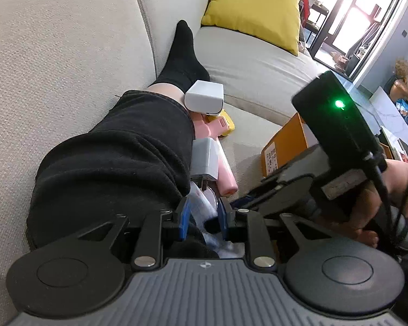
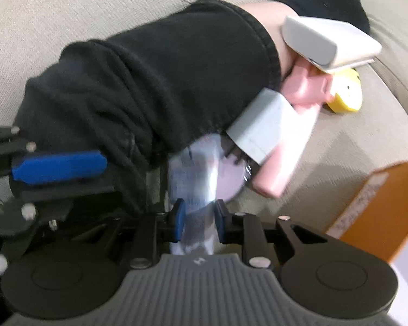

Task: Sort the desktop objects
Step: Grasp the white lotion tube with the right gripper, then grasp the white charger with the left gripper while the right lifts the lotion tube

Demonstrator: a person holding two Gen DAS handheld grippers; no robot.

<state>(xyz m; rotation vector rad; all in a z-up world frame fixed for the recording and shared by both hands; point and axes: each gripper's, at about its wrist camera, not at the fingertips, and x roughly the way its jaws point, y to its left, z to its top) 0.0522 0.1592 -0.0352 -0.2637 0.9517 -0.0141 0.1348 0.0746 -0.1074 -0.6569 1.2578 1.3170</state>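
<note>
Gripping a clear plastic packet [image 2: 197,190], our right gripper [image 2: 198,214] has its blue pads pressed against the packet's sides; blur softens the view, so what the packet holds we cannot tell. Our left gripper [image 1: 204,217] has its jaws narrowly apart around the same packet [image 1: 204,203], though whether its pads press on it is unclear. We judge the step in hand to be picking this packet out of the pile. The next move calls for carrying it toward the orange box [image 2: 380,203] at the right, probably the sorting bin. Beside the packet lie a white charger [image 2: 261,130], a pink tube [image 2: 288,149], a white case [image 2: 331,40] and a yellow toy [image 2: 345,95], all crowded along a black-trousered leg [image 2: 149,81] on the sofa [image 2: 68,5]. The charger's prongs overlap the packet and could snag it.
</note>
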